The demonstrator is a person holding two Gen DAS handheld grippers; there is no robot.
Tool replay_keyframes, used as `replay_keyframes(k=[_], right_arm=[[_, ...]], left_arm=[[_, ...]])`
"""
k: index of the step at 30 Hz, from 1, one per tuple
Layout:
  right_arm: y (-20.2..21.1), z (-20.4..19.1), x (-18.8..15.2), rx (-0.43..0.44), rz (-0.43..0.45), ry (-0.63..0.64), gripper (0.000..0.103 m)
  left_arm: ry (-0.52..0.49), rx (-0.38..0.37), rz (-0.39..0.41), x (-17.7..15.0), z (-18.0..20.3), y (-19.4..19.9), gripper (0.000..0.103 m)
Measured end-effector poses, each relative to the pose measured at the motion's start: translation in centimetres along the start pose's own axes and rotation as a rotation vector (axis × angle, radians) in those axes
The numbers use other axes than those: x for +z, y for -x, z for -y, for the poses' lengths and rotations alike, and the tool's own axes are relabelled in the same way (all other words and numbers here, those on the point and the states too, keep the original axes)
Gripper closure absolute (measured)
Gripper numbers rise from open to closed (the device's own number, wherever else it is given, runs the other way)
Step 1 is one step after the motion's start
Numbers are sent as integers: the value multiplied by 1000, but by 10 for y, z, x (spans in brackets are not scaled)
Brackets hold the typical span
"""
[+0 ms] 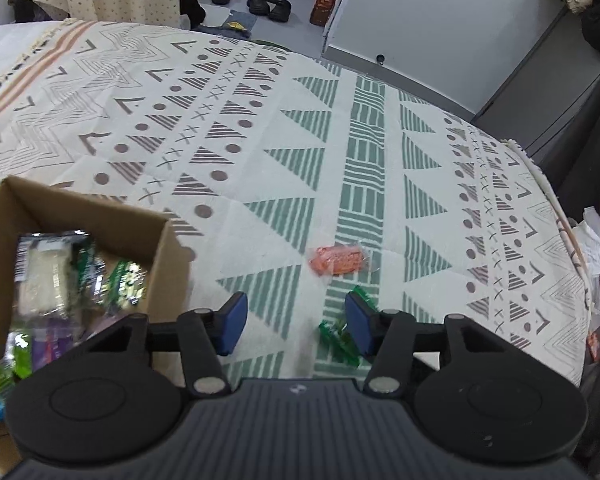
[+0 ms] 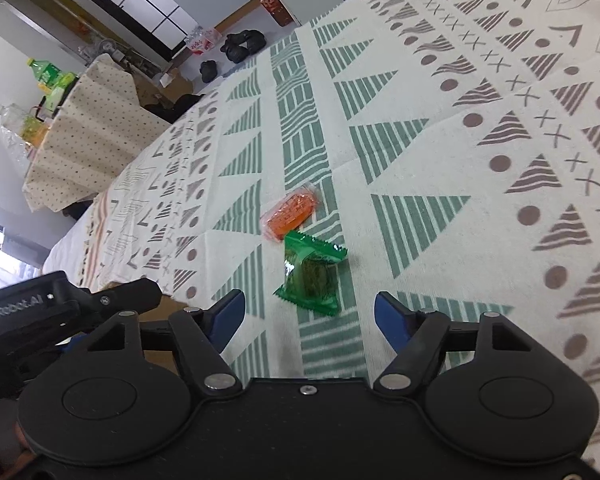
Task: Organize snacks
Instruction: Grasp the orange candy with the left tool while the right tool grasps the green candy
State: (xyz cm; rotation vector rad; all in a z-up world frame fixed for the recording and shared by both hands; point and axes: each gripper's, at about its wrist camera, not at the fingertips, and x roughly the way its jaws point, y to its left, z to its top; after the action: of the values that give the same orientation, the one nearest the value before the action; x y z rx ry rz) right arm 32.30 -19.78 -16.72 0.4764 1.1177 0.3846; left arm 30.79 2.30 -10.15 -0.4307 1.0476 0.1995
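Both hand-held grippers tilt steeply down over the patterned cloth (image 1: pixel 284 128) on the tabletop.

The left hand-held gripper (image 1: pixel 296 322) has its blue pads apart with only cloth between them. A green snack (image 1: pixel 338 340) lies just beside its right pad, partly hidden behind it; whether they touch is unclear.

The right hand-held gripper (image 2: pixel 309 318) also stands apart and grips nothing. The green snack (image 2: pixel 310 276) lies on the cloth just ahead of the gap between its pads.

An orange snack (image 1: pixel 338 260) lies a little beyond the green one; in the right view they look close enough to touch.

Only the left view shows the cardboard box (image 1: pixel 100 216) at the left, open and holding several wrapped snacks (image 1: pixel 80 276). Only the right view shows the green snack whole, and the left hand-held gripper's black body at its lower left edge.
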Motion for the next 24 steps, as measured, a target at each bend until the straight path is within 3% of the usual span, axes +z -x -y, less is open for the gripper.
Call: replay_keyframes(k=[8, 10, 11, 13, 19, 24], right_arm=[[-32, 1, 4, 3, -23, -19, 45], [-38, 4, 6, -4, -29, -30, 55], [-40, 6, 7, -7, -33, -35, 67], [-44, 11, 11, 16, -51, -62, 76], [-34, 21, 20, -11, -29, -51, 79], [-26, 35, 24, -25, -12, -64, 79]], left_arm=[[14, 3, -10, 5, 4, -24, 50], [17, 2, -12, 5, 6, -31, 50], [15, 1, -12, 6, 7, -35, 50], [12, -5, -13, 7, 10, -44, 50], [-7, -12, -18, 7, 19, -65, 50], [-67, 34, -26, 9, 29, -81, 46]])
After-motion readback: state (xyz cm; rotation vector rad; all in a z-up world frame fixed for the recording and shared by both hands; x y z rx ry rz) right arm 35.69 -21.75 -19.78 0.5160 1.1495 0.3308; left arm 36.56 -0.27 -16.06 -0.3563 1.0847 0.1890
